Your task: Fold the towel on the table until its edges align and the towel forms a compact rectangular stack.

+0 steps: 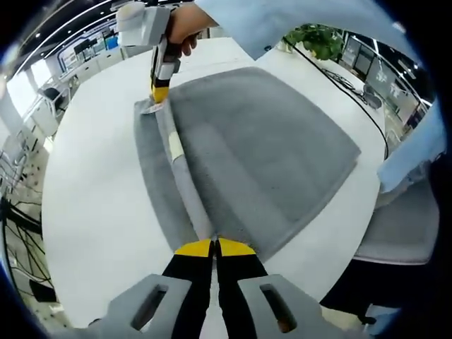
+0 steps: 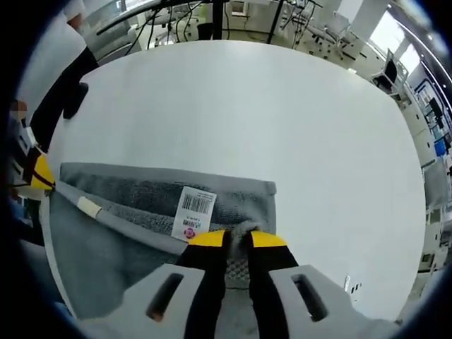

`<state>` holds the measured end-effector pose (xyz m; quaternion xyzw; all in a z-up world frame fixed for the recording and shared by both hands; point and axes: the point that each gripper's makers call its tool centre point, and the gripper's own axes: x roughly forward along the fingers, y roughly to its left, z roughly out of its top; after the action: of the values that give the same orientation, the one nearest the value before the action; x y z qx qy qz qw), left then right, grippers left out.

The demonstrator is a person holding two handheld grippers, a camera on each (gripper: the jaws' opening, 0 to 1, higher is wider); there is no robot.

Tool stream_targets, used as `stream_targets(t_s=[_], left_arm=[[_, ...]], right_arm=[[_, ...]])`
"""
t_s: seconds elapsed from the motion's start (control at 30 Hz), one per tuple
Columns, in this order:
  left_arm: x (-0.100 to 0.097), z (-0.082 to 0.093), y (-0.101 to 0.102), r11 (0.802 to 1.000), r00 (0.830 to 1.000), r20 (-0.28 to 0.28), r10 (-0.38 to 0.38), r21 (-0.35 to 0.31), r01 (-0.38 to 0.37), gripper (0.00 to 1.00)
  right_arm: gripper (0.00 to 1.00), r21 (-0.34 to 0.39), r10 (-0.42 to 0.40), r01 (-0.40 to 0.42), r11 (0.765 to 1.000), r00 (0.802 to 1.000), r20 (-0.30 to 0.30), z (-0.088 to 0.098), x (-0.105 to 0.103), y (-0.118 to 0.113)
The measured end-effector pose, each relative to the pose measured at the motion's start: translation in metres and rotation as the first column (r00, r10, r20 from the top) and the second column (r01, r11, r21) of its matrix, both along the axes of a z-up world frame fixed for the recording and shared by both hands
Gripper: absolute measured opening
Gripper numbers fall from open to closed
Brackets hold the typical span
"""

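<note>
Open office — desks [image 1: 85, 67], chairs [image 1: 51, 94]

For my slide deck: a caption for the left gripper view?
Both grippers, left and right, pinch a grey towel's raised edge over a white table.

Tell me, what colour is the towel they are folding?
Grey. The towel shows best in the left gripper view, spread on the white table.

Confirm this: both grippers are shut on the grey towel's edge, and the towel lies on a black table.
Wrong on the table: it is white, as the right gripper view shows. The rest stands: the left gripper and right gripper are both shut on the grey towel.
</note>
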<state>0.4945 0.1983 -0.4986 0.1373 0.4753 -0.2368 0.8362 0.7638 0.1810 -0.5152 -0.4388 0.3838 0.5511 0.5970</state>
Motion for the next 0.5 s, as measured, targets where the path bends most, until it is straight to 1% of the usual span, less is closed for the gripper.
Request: stream_targets(t_s=[0.17,0.27,0.33,0.43,0.5], left_arm=[[-0.001,-0.003,-0.001,1.000,1.000,-0.011,-0.001,0.005,0.001,0.01],[-0.002,-0.003,-0.002,1.000,1.000,-0.017,0.001,0.006,-0.001,0.01],[-0.001,-0.004,-0.001,1.000,1.000,-0.015,-0.003,0.010,0.004,0.01],[-0.001,-0.006,-0.001,1.000,1.000,-0.017,-0.002,0.008,0.003,0.01],[-0.002,-0.005,-0.002,1.000,1.000,-0.019,-0.003,0.008,0.004,0.01]], right_arm=[[0.12,0.012,0.000,0.000,1.000,1.000,0.001,0.007,-0.003,-0.002],[0.15,0.028,-0.008,0.008,1.000,1.000,0.001,0.014,-0.005,-0.004],[0.16,0.033,-0.011,0.011,0.999,1.000,0.003,0.013,0.006,0.000],[0.15,0.039,-0.009,0.008,0.999,1.000,0.013,0.017,0.006,-0.002],[0.16,0.058,-0.010,0.008,0.998,0.999,0.031,0.022,0.011,0.001]])
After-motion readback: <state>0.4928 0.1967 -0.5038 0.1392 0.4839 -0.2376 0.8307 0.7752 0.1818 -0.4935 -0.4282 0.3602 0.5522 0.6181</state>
